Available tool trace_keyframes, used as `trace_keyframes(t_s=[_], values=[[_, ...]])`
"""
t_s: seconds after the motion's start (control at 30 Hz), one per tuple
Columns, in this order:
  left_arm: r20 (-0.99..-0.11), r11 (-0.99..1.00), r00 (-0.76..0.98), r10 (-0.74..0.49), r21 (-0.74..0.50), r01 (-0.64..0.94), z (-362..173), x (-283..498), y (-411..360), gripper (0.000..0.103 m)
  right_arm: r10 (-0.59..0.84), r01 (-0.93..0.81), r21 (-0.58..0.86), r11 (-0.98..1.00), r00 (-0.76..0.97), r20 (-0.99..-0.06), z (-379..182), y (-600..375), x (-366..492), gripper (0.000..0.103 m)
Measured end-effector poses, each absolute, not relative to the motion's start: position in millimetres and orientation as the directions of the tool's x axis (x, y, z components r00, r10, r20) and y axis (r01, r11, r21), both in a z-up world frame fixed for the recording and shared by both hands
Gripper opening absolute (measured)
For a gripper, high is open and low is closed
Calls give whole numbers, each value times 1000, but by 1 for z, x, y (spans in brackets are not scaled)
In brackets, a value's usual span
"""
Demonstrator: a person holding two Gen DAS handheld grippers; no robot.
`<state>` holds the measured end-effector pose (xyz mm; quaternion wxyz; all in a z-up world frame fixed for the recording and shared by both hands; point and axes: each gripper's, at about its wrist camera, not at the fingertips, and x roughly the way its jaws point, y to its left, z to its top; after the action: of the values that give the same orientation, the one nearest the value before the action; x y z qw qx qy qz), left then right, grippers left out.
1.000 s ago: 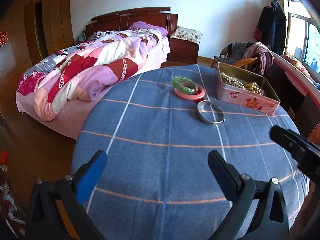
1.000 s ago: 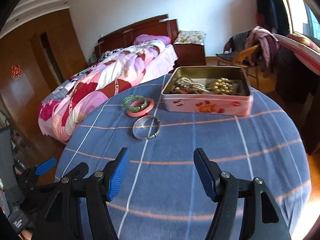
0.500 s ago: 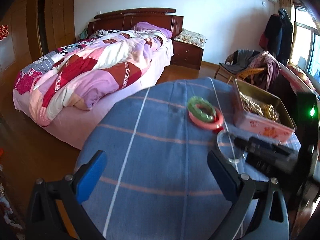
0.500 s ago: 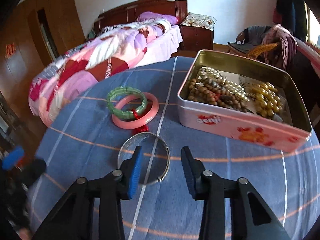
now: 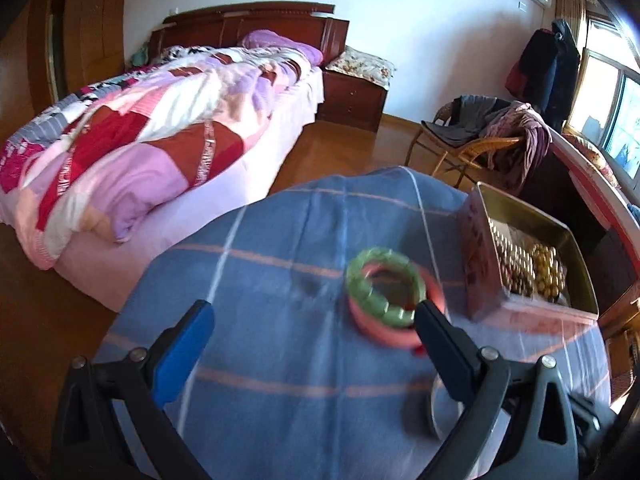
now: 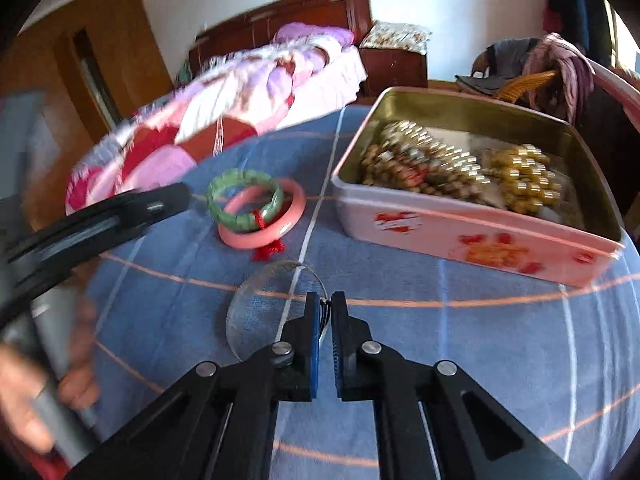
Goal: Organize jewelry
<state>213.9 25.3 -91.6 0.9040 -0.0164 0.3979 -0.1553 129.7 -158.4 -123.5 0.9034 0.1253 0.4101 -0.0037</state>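
Observation:
In the right wrist view my right gripper [image 6: 325, 305] is shut on the rim of a thin silver bangle [image 6: 256, 304] on the blue tablecloth. A green bead bracelet [image 6: 244, 196] lies on a pink bangle [image 6: 266, 216] just beyond it. A pink tin [image 6: 476, 232] holding several bead bracelets stands to the right. In the left wrist view my left gripper [image 5: 312, 326] is open, its right finger close to the green bracelet [image 5: 384, 284] and pink bangle [image 5: 384, 330]. The tin [image 5: 532, 264] is at the right, and the silver bangle [image 5: 438, 416] shows blurred at lower right.
The round table with the blue cloth [image 5: 280, 320] drops off to wooden floor on the left. A bed with a patchwork quilt [image 5: 152, 140] stands beyond. A wicker chair with clothes [image 5: 492, 140] stands at the back right. The left gripper's finger [image 6: 100, 220] reaches in at the left.
My right gripper has closed onto the silver bangle's rim. My left gripper has moved forward and right, toward the green and pink bracelets, staying open.

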Motion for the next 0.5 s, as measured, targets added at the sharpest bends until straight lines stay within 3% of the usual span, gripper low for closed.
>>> trace_keyframes(t_s=[0.1, 0.17, 0.3, 0.37, 0.5], values=[[-739, 948, 600, -305, -174, 267, -101, 235, 13, 91, 88, 130, 244, 961, 695, -714, -113, -169, 113, 4], [-768, 947, 563, -306, -182, 266, -111, 245, 5, 66, 72, 142, 239, 961, 703, -708, -110, -174, 106, 4], [-781, 955, 572, -252, -103, 280, -118, 246, -11, 53, 73, 156, 253, 955, 701, -709, -112, -186, 97, 4], [-782, 939, 556, -280, -101, 330, -118, 242, -18, 17, 74, 164, 257, 952, 694, -717, -116, -190, 96, 3], [-783, 937, 557, -276, -91, 336, -115, 227, -14, 13, 89, 176, 290, 941, 697, -712, -116, -196, 91, 3]])
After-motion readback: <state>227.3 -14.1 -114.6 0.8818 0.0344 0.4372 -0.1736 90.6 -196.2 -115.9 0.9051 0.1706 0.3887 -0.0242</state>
